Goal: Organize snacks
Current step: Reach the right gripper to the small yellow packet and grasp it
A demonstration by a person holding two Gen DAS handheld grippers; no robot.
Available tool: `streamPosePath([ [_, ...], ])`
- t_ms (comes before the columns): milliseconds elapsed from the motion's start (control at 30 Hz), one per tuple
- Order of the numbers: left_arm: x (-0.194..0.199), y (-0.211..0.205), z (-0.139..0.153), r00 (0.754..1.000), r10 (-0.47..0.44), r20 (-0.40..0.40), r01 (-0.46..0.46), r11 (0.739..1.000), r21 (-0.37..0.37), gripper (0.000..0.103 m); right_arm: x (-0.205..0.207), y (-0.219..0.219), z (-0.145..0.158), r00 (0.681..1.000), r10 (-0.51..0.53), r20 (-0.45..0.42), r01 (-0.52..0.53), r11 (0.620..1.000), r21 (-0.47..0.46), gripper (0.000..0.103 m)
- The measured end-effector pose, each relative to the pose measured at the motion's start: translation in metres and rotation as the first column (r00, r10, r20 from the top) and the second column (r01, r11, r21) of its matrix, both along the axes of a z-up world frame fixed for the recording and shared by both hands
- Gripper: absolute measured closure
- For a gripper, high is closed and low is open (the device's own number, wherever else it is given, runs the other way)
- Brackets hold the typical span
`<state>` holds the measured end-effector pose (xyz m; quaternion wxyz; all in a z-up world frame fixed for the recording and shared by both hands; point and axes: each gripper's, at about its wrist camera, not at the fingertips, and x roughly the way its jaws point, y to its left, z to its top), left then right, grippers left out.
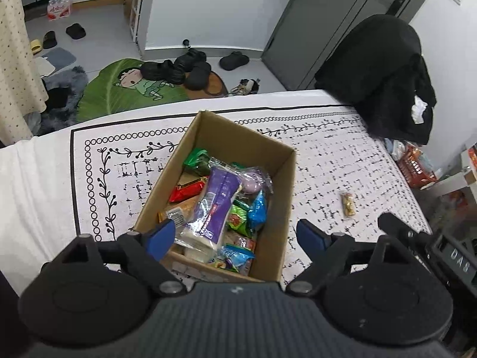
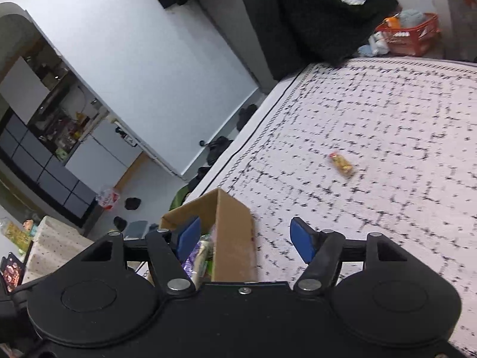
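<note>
The left wrist camera sits just behind its own blue-padded fingers (image 1: 161,235) and looks steeply down, from close above, into an open brown cardboard box (image 1: 268,253) on a white cloth with black dashes (image 1: 342,161), facing a grey door beyond. The right wrist camera looks at a shallower, rolled angle across the same cloth (image 2: 387,125), with the box (image 2: 232,232) at its lower edge. Both views share the box, the cloth and a small yellow snack packet (image 1: 348,203) (image 2: 342,164).

Blue-padded black right tongs (image 2: 244,240) gape empty above a brown cardboard box (image 2: 232,235) of wrapped snacks; ahead and rightward, a small yellow snack packet (image 2: 342,164) lies on the white black-patterned surface (image 2: 387,125).
</note>
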<state>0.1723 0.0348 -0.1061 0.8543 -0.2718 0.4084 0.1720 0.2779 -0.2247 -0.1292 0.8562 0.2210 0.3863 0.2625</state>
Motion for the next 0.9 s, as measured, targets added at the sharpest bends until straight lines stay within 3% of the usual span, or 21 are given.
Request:
streamPosePath([
  [333, -0.003, -0.003, 0.012, 0.997, -0.056, 0.046, 0.055, 0.998, 0.023, 0.013, 0.001, -0.018, 0.000, 0.998, -0.067, 0.012, 0.067, 0.997, -0.048, 0.033],
  [667, 0.028, -0.005, 0.022, 0.987, -0.155, 0.038, 0.151, 0.985, 0.083, 0.013, 0.024, -0.046, -0.009, 0.986, -0.162, 0.034, 0.164, 0.985, -0.057, 0.032],
  [900, 0.052, -0.008, 0.023, 0.981, -0.190, 0.049, 0.184, 0.977, 0.105, 0.013, 0.036, -0.047, -0.031, 0.985, -0.162, 0.062, 0.167, 0.982, -0.090, 0.032],
])
